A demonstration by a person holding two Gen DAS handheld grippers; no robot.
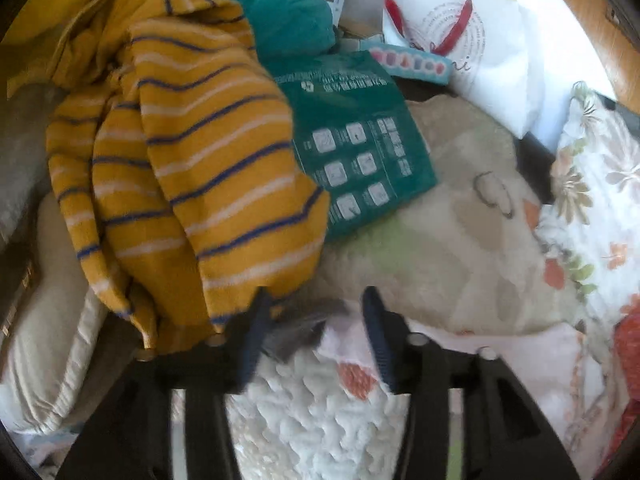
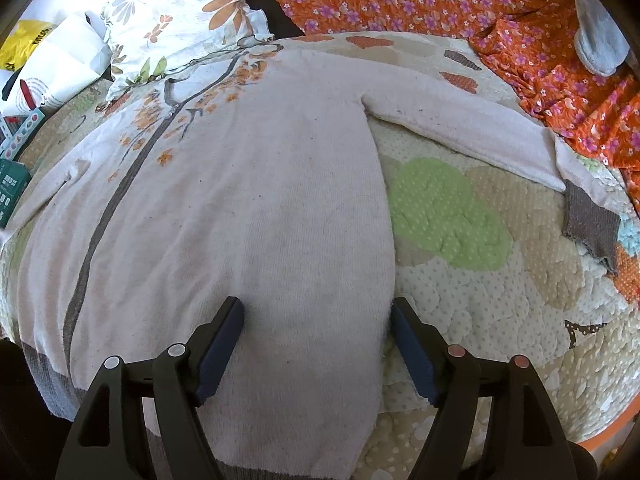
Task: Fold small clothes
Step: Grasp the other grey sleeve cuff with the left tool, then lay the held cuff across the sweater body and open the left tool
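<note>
A pale pink sweater (image 2: 248, 200) with a grey zip line, orange flower print and grey cuffs lies spread flat on the quilted bedspread (image 2: 472, 288). Its right sleeve (image 2: 472, 128) stretches out to a grey cuff (image 2: 588, 224). My right gripper (image 2: 316, 320) is open, its fingers straddling the sweater's right side edge near the hem. My left gripper (image 1: 316, 312) is open just above the bedspread, with a grey bit of the sweater (image 1: 300, 332) between its fingers. A yellow striped garment (image 1: 192, 168) hangs crumpled in a pile beside the left finger.
A teal cloth (image 1: 288, 16), a green printed packet (image 1: 360, 148), a white bag (image 1: 452, 48) and a floral pillow (image 1: 596, 184) crowd the bed's far side. An orange flowered sheet (image 2: 460, 4) and a grey sock (image 2: 596, 40) lie beyond the sweater.
</note>
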